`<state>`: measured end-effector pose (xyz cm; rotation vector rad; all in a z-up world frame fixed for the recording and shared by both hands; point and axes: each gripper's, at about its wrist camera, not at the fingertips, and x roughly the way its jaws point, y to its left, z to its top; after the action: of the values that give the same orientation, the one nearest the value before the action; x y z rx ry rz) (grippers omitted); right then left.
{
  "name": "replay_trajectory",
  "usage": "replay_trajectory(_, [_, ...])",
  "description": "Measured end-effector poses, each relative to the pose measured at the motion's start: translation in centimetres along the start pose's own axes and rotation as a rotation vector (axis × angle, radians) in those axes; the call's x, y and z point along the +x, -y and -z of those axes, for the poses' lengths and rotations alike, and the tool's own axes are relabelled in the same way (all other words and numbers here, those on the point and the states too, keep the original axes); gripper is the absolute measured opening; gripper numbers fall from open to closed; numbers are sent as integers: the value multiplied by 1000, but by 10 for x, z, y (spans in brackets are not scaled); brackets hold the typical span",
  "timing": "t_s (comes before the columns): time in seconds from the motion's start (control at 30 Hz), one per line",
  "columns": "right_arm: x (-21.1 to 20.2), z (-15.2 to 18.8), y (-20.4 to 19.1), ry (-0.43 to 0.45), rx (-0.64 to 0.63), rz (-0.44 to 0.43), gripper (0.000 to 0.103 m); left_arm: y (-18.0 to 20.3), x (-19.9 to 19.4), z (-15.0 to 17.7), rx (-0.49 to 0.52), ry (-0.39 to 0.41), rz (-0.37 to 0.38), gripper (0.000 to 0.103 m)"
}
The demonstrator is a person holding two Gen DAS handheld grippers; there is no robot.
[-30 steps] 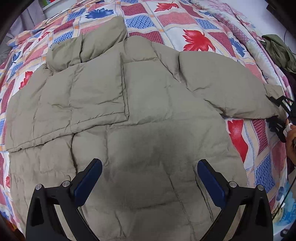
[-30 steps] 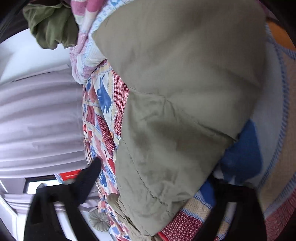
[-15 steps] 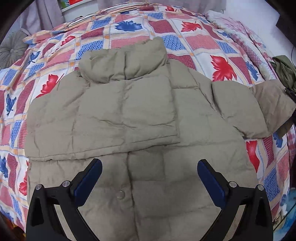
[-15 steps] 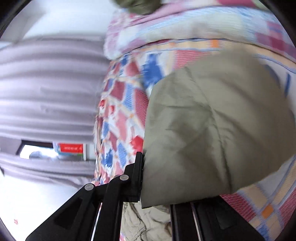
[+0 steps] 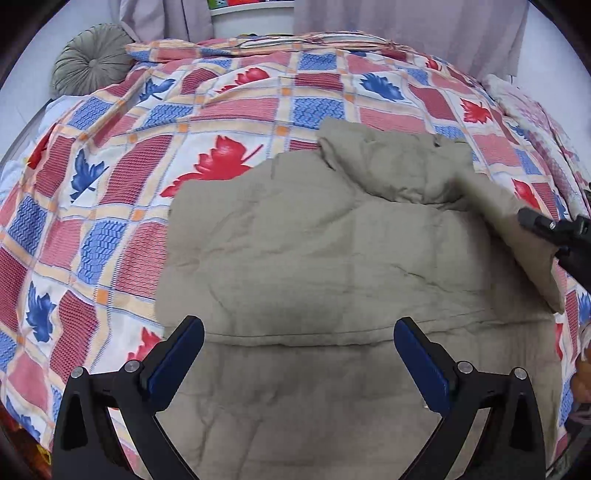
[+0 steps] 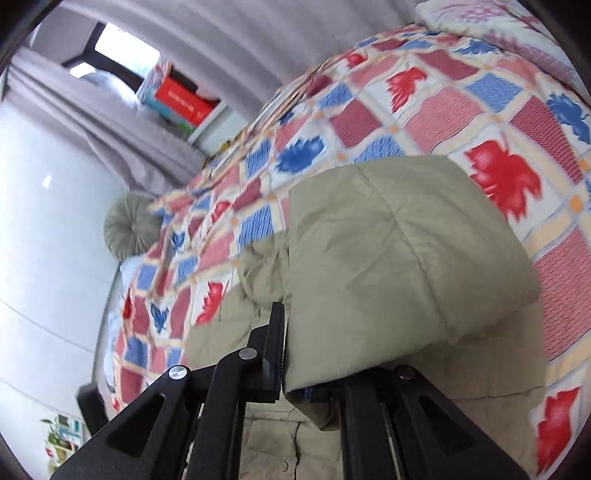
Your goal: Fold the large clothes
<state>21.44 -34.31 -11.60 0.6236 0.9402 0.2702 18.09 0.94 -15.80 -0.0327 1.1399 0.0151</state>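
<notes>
A large khaki puffer jacket [image 5: 332, 258] lies flat on the bed, collar [image 5: 399, 166] at the far side, one sleeve folded across the body. My left gripper [image 5: 299, 354] is open and empty, hovering above the jacket's lower half. My right gripper [image 6: 295, 369] is shut on the end of the other sleeve [image 6: 388, 258] and holds it lifted over the jacket. In the left wrist view the right gripper [image 5: 554, 236] shows at the right edge with the sleeve [image 5: 517, 236] hanging from it.
The bed has a quilt [image 5: 147, 166] with red and blue leaf squares. A round grey-green cushion [image 5: 92, 62] sits at the far left corner. Curtains [image 5: 406, 22] hang behind the bed. A shelf with books [image 6: 177, 99] stands by the window.
My right gripper closed on the sleeve end and carried it up and inward over the jacket. My left gripper pulled back, so the jacket looks further away and shifted right.
</notes>
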Motion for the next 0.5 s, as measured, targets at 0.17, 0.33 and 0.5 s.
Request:
replay_trajectory(0.17, [71, 51, -3, -143, 36, 84, 9, -38, 11, 5, -5, -2, -29, 103])
replay_trajectory(0.33, [106, 77, 7, -212, 45, 173, 10, -43, 30, 15, -21, -48, -2, 103])
replay_trajectory(0.5, [100, 74, 10, -258, 95, 155, 50, -24, 43, 21, -60, -78, 77, 103])
